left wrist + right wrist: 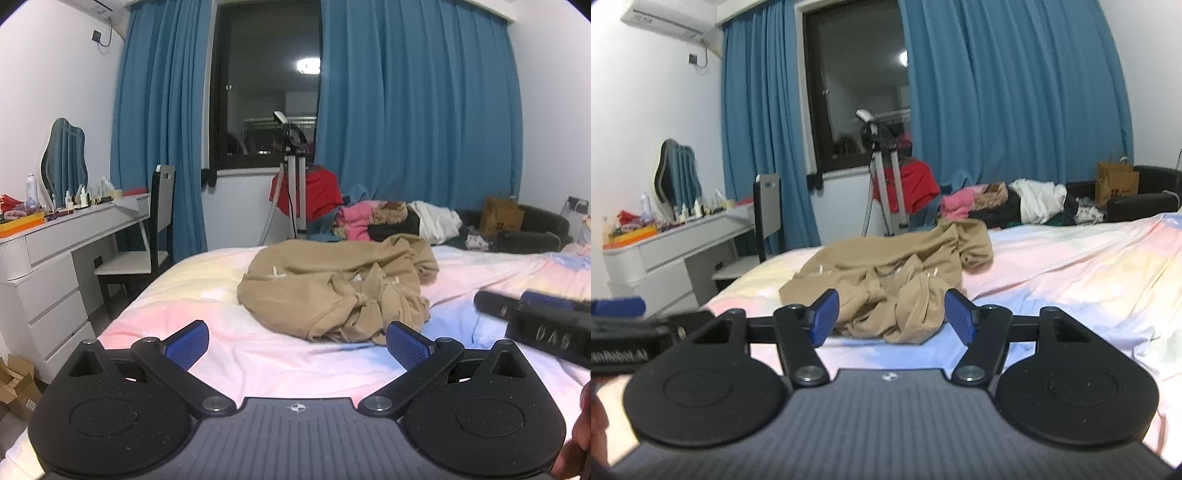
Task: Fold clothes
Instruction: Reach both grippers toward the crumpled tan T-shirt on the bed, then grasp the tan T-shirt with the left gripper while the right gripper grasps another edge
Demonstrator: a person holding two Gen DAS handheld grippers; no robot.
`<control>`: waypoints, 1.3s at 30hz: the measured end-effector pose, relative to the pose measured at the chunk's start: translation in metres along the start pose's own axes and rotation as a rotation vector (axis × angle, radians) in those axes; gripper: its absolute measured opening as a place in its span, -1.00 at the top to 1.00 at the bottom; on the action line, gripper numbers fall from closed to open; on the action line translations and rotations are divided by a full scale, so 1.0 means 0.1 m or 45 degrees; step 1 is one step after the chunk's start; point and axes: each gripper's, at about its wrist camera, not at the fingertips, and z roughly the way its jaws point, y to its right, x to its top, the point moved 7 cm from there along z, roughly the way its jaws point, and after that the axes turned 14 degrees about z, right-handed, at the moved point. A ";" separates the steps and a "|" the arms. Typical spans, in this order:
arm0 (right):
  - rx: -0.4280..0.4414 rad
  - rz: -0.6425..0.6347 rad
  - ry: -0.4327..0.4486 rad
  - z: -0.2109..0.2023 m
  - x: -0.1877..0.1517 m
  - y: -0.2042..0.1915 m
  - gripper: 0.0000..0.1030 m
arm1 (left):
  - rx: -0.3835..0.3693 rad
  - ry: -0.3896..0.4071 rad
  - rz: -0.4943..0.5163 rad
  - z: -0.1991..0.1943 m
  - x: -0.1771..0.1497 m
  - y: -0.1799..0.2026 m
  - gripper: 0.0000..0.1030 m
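Your left gripper (297, 345) is spread wide and empty at the bottom of its frame; your right gripper (890, 319) is likewise wide, holding nothing. Just past both sets of blue pads lies the crumpled tan garment (340, 291), mid-frame on the pastel bed (258, 362) (more clothes (399, 219) are heaped behind it). Folding hasn't started, I'd judge: next, reach in, find two edges and spread it flat.
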 end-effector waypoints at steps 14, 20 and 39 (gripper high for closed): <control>-0.046 0.080 0.122 -0.17 0.24 0.17 0.57 | -0.105 -0.102 0.013 0.36 -0.17 0.13 -0.91; -0.082 0.209 0.212 -0.33 0.39 0.38 0.71 | -0.141 -0.149 0.081 0.91 -0.10 0.31 -0.83; -0.273 0.229 -0.004 0.67 -0.20 0.98 0.70 | -0.150 -0.131 0.159 3.22 0.01 0.86 0.32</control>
